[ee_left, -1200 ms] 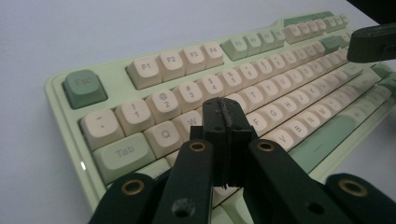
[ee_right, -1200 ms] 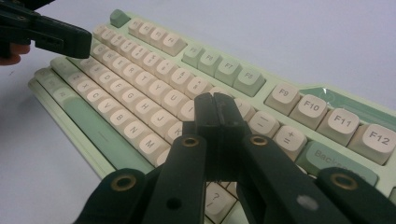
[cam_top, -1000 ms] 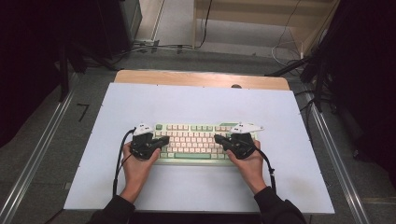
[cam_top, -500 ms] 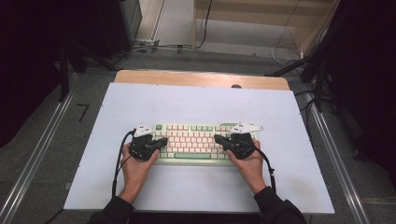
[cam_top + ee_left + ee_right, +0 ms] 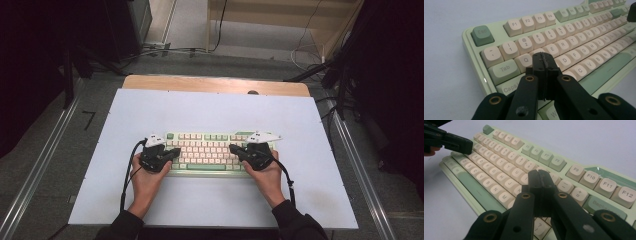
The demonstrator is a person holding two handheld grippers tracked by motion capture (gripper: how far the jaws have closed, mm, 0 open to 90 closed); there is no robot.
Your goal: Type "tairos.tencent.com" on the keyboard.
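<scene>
High view: the keyboard (image 5: 210,152) lies at the lower middle of the frame on the pale worktop (image 5: 200,110), the left tongs (image 5: 175,151) over its left end and the right tongs (image 5: 233,149) over its right half, both pinched together on nothing. Since the closed tips are broad against the keycaps, a press could well catch two keys at once or skid off a rounded cap.

Left gripper view: the matte black jaws meet at centre frame above the Q and W row; the caps are smooth, gently dished cream plastic, with sage green Esc and Tab in a glossy pale green case.

Right gripper view: the jaws, shut flat together, hover near the keys at centre frame; a slanted push might tip the keyboard's light body.
</scene>
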